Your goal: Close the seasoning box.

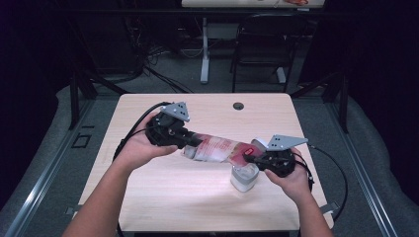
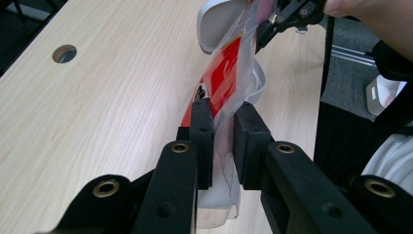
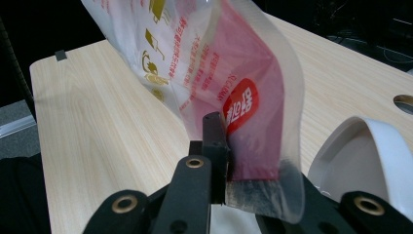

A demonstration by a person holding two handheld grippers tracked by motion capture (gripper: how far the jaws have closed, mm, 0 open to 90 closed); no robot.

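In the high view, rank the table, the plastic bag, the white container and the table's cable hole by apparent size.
1. table
2. plastic bag, stretched between both tools
3. white container, partly hidden under the bag
4. cable hole

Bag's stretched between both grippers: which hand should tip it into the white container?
Right, probably. The right gripper pinches the bag end directly above the white container; the left gripper clamps the far end.

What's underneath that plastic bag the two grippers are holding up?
Under the bag's right end stands a white cup on the table. The bag covers part of its rim; whether anything is inside is unclear.
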